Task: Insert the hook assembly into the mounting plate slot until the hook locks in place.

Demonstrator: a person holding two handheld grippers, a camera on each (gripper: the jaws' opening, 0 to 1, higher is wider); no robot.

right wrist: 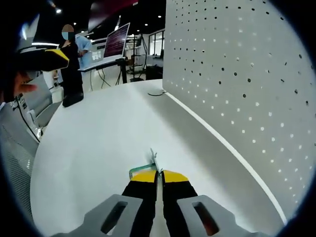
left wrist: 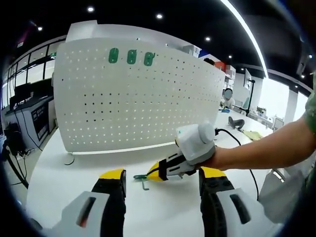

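A white pegboard mounting plate (left wrist: 138, 98) stands upright on the white table (left wrist: 64, 182), with three green hooks (left wrist: 131, 57) fixed near its top edge. In the left gripper view my right gripper (left wrist: 157, 173) comes in from the right, shut on a small green hook (left wrist: 142, 178) held just above the table. My left gripper (left wrist: 163, 174) is open, its yellow-tipped jaws wide apart either side of that spot. In the right gripper view the right gripper (right wrist: 159, 176) pinches the green hook (right wrist: 143, 168), and the pegboard (right wrist: 237, 79) rises on the right.
A person's forearm (left wrist: 266, 148) and a black cable (left wrist: 237, 143) reach across the table's right side. My left gripper's jaw tip (right wrist: 44, 58) shows at the upper left of the right gripper view. A person (right wrist: 71, 64) stands by desks and a monitor (right wrist: 116, 42) beyond the table.
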